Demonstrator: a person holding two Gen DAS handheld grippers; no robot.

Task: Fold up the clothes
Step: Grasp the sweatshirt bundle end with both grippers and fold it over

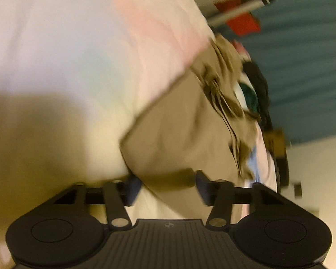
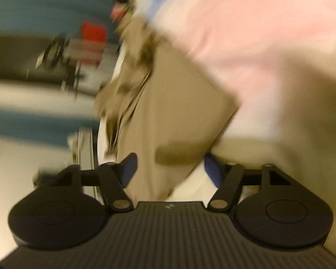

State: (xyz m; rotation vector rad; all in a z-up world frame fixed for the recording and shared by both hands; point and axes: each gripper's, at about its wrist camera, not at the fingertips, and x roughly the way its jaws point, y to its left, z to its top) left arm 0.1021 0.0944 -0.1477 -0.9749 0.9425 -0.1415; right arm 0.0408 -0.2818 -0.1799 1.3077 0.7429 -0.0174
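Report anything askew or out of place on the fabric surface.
The tan garment lies flat near both open grippers, but its far end is bunched and crumpled. Beyond it sits a loose heap of other clothes. Blur hides finer detail.

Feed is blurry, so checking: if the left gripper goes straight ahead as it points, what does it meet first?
Most likely the tan garment: its near edge lies right between the open left gripper fingers, on the pale sheet. Depth is unclear through the blur.

Each camera rides behind its own tool, close above a pale sheet (image 1: 56,44), both views tilted and blurred. Both share the tan garment (image 1: 179,130), which runs rightward in the left wrist view and leftward in the right wrist view
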